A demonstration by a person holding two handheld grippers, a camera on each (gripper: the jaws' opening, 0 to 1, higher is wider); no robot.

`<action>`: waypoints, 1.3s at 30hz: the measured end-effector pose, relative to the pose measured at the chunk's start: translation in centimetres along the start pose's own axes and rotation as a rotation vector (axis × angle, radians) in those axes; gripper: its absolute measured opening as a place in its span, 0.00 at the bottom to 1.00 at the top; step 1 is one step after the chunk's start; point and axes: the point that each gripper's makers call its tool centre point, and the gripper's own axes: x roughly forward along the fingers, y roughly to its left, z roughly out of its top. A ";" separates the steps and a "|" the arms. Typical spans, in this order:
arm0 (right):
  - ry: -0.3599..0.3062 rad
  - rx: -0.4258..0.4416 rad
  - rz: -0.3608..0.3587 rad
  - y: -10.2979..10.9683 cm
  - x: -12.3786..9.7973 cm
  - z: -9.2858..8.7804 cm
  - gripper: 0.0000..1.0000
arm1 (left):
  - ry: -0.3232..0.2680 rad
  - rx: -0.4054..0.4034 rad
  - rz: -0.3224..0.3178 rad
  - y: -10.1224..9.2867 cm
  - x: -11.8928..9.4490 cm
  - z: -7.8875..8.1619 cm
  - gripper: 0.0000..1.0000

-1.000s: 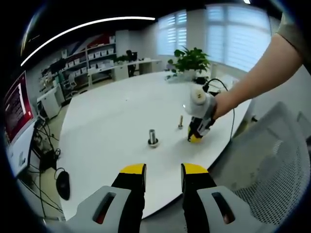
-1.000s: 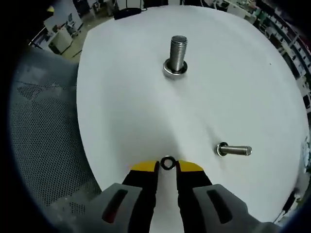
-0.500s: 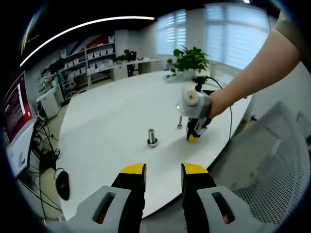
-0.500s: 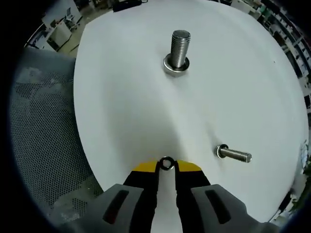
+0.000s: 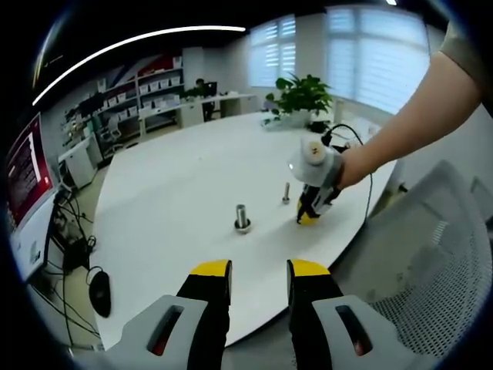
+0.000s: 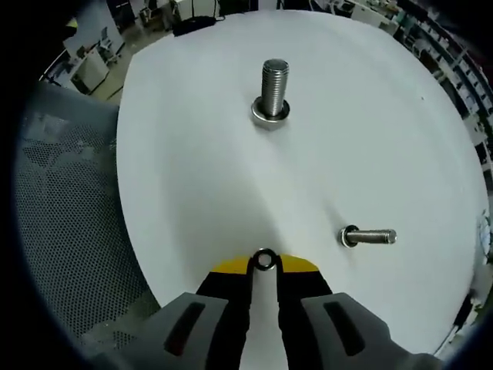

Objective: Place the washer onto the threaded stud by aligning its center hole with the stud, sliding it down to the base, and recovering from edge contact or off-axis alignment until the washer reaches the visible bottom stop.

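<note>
Pinching washer (image 6: 265, 260) — right gripper (image 6: 265, 263), stud (image 6: 273, 94) well apart

Open-plan office, shelving (image 5: 142, 96), desks (image 5: 208, 104), potted plant (image 5: 302, 96), window blinds (image 5: 377, 54)

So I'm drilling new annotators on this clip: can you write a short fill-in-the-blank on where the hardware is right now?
1. The washer is pinched between the jaws of the ____ gripper.
2. The large threaded stud stands ____ on the white table.
3. The smaller bolt lies on its ____.
4. The left gripper holds ____.

Missing words: right; upright; side; nothing
</note>
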 end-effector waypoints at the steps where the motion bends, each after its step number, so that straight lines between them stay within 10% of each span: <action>1: -0.003 0.003 0.000 0.0 0.0 0.0 0.13 | 0.001 0.000 0.000 0.0 0.0 0.0 0.27; 39: -0.130 0.144 -0.118 -6.4 -5.2 1.6 0.13 | -0.001 -0.006 0.005 0.2 0.0 0.0 0.27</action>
